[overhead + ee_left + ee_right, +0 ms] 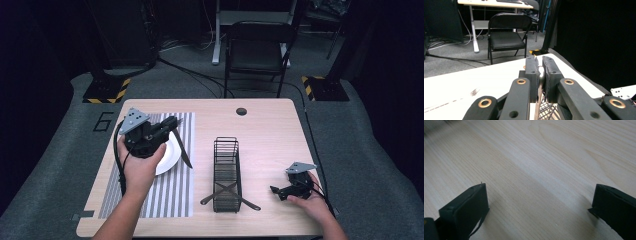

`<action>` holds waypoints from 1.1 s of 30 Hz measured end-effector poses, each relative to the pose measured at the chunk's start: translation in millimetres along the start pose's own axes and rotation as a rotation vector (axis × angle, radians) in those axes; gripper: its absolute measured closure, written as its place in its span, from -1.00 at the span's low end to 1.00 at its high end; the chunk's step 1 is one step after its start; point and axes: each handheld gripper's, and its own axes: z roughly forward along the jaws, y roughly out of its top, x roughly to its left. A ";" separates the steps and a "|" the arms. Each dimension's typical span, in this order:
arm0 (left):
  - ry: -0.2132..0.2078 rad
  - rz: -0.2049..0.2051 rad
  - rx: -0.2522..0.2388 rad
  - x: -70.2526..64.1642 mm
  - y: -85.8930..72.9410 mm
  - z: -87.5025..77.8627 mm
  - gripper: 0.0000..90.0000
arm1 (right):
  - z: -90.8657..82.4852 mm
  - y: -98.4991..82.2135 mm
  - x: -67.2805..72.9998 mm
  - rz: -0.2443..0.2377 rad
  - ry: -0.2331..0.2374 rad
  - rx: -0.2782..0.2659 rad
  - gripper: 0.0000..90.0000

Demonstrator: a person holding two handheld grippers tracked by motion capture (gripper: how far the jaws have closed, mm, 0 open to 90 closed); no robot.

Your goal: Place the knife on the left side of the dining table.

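Knife (183, 151) tip-down from left hand-held gripper (172, 129)

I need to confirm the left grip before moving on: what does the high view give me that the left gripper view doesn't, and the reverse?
High view: the white plate on the striped mat, the right gripper near the table's right edge, and the utensil hanging its full length below the left gripper. Left gripper view: a close look at its jaws pinched on a thin metal edge. Both: the wire rack, the black chair, the wooden table.
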 end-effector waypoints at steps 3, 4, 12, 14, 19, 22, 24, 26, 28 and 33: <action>0.014 0.011 0.008 2.4 -8.7 -4.0 0.86 | 0.0 -0.1 0.1 0.000 0.000 0.000 -1.00; 0.021 0.018 0.014 3.4 -11.5 -5.4 0.86 | 0.1 -0.1 0.1 0.000 -0.001 -0.001 -1.00; 0.032 0.002 0.040 7.7 -34.7 -11.3 0.86 | 0.0 -0.1 0.1 0.000 0.000 -0.001 -1.00; 0.034 -0.001 0.042 8.9 -39.2 -12.8 0.86 | 0.0 -0.1 0.1 0.000 0.000 0.000 -1.00; 0.038 -0.011 0.053 12.6 -51.3 -13.3 0.86 | 0.0 -0.1 0.1 0.000 0.000 0.000 -1.00; 0.045 -0.018 0.069 15.4 -58.9 -12.3 0.86 | 0.1 -0.1 0.1 0.000 -0.001 -0.001 -1.00; 0.046 -0.030 0.075 17.5 -64.0 -11.1 0.86 | 0.1 -0.1 0.1 0.000 -0.001 -0.001 -1.00; 0.046 -0.040 0.077 19.0 -68.4 -10.4 0.86 | 0.1 -0.1 0.1 0.000 0.000 -0.001 -1.00; 0.045 -0.054 0.078 19.7 -71.8 -9.4 0.86 | 0.0 -0.1 0.1 0.000 -0.001 0.000 -1.00; 0.048 -0.066 0.063 22.6 -76.7 -9.9 0.86 | 0.0 -0.1 0.0 0.000 0.000 -0.001 -1.00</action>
